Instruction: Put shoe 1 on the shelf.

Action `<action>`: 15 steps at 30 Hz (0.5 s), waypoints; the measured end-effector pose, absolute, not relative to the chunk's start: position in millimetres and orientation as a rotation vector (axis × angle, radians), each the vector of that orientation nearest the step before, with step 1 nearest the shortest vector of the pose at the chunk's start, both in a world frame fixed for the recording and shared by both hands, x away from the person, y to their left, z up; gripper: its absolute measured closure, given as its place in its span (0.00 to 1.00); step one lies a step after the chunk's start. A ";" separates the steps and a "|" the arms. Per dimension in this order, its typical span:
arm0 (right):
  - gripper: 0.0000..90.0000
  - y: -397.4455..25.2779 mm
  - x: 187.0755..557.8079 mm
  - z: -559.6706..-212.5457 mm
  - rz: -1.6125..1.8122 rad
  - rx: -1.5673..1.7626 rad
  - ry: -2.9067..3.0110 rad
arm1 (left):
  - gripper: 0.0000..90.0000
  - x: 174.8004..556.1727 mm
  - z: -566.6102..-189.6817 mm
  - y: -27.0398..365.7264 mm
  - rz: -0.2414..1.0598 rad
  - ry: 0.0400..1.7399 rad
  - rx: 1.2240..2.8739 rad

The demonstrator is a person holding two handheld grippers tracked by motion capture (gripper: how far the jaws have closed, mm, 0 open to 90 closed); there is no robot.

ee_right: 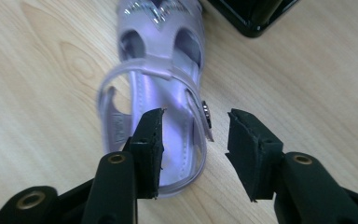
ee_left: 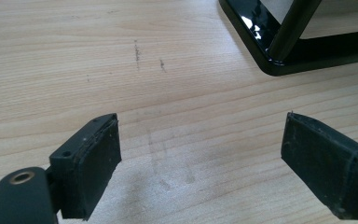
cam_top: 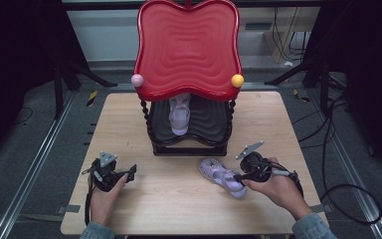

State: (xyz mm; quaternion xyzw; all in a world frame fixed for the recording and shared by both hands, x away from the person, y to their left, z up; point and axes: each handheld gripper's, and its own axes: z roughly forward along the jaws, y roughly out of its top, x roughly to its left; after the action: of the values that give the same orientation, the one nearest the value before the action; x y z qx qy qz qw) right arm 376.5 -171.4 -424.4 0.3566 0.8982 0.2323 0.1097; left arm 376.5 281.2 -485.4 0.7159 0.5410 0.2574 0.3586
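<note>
The right claw [ee_right: 193, 140] is partly spread, its two black jaws straddling the heel end of a lilac sandal [ee_right: 161, 93] that lies flat on the wooden table [ee_right: 307, 84]. In the right gripper view one jaw sits inside the shoe over the insole, while the other stands just outside the buckled side strap, with a gap between that pad and the strap; whether the inner pad touches the sandal cannot be told. The sandal's toe points away from the claw, toward the black base of the rack [ee_right: 247, 14] just beyond it. In the high view the right claw [cam_top: 238, 177] meets the near end of the sandal [cam_top: 221, 175], and the right hand [cam_top: 278, 189] grips it from behind. The left claw [ee_left: 200, 163] is spread wide and holds nothing; between and ahead of its jaws lies bare table with a few faint scuffs, and a corner of the rack base [ee_left: 279, 60] lies farther ahead, off to one side. From above, the left claw [cam_top: 129, 173] rests low by the table in the left hand [cam_top: 104, 196], well apart from the sandal. Beyond both claws stands the two-tier rack [cam_top: 189, 144], with a second sandal [cam_top: 179, 115] on its dark lower shelf under the red top tray [cam_top: 188, 47].
</note>
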 end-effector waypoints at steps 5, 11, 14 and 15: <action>0.68 -167.0 367.8 -406.2 0.708 1.031 2.620 | 0.12 375.9 -485.8 282.9 0.668 1.408 1.831; 0.70 -156.0 360.5 -399.5 0.718 0.998 2.656 | 0.12 375.9 -486.9 282.8 0.672 1.405 1.844; 0.70 -152.2 359.9 -400.9 0.718 0.993 2.667 | 0.12 376.0 -486.8 283.1 0.675 1.405 1.844; 0.70 -148.7 359.8 -403.0 0.714 0.981 2.686 | 0.12 376.3 -486.9 283.5 0.676 1.406 1.846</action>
State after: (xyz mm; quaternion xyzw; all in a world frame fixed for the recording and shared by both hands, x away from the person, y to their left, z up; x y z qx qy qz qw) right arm 359.8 -148.7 -403.0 0.3312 0.9071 0.2412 0.0967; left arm 376.3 283.5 -486.9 0.7142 0.5440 0.2615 0.3543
